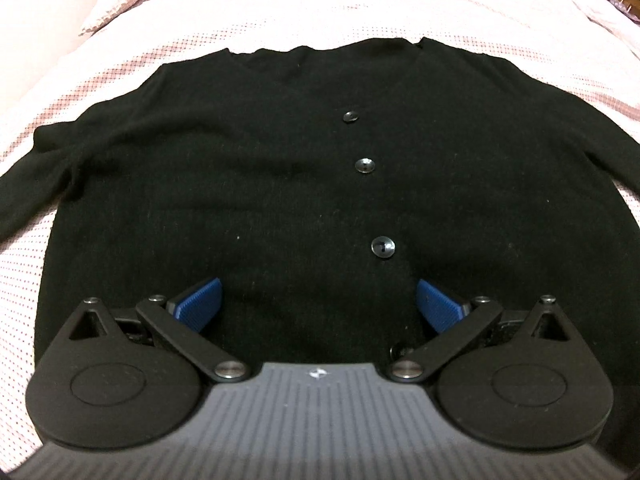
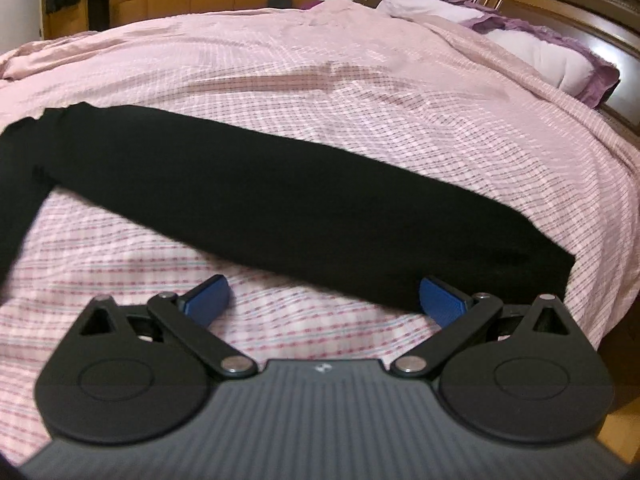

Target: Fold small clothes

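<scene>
With the black cardigan (image 1: 280, 184) spread flat, both wide-spread grippers, left gripper (image 1: 319, 300) and right gripper (image 2: 324, 300), hover unladen; next, pinch the sleeve (image 2: 280, 200) mid-frame.

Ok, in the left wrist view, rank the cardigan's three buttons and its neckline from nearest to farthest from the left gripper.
1. Lowest button, just ahead of the open left gripper, slightly right.
2. Middle button, farther up.
3. Top button, below the V.
4. Neckline, at the cardigan's far edge.

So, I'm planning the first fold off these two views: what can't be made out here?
- Cardigan hem: left wrist view, hidden behind the left gripper.
- Its left sleeve end: same view, cut off by the frame edge.
- Right sleeve cuff corner: right wrist view, partly hidden behind the right gripper.
</scene>
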A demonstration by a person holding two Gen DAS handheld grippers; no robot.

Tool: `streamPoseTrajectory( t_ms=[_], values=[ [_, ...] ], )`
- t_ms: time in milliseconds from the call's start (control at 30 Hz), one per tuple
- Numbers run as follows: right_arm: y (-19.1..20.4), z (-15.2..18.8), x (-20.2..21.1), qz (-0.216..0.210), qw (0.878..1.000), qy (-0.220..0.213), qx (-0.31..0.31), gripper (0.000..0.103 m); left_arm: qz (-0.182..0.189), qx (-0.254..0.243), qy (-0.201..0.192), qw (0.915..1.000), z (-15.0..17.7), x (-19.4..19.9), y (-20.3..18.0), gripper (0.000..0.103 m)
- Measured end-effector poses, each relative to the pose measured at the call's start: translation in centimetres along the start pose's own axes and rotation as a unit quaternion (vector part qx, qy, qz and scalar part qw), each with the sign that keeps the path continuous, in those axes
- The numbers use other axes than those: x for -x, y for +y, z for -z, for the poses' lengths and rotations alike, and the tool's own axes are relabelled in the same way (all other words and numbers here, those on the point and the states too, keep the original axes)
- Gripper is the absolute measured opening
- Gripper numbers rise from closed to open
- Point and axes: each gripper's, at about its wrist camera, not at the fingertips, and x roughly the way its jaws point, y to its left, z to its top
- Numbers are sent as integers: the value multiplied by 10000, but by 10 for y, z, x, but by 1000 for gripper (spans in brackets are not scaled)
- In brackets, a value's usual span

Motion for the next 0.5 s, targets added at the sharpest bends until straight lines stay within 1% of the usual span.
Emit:
streamPoseTrajectory(
  t_ms=[167,233,300,367,400,433,500],
  values=[
    [-7,-5,-13,257,9991,-306,110,102,-66,-10,46,10000,-1,-1,-2,103],
    [-9,-3,-19,200,9992,-344,25,102,-67,-27,33,10000,-1,0,-2,103],
    [-15,-1,-24,73,9990,-365,-255,102,-67,-70,-3,10000,0,1,-3,103],
    [-20,-1,-25,-25,9981,-409,-463,101,-46,-127,-14,9999,1,1,-4,103],
    [-21,-1,-24,-54,9978,-458,-480,95,-28,-141,-4,9999,1,2,-3,103],
    [-20,-1,-23,-98,9976,-506,-453,86,-13,-146,4,9999,1,1,-3,103],
    [-20,-3,-21,-104,9975,-564,-411,73,-1,-170,12,9999,1,1,-3,103]
  ],
)
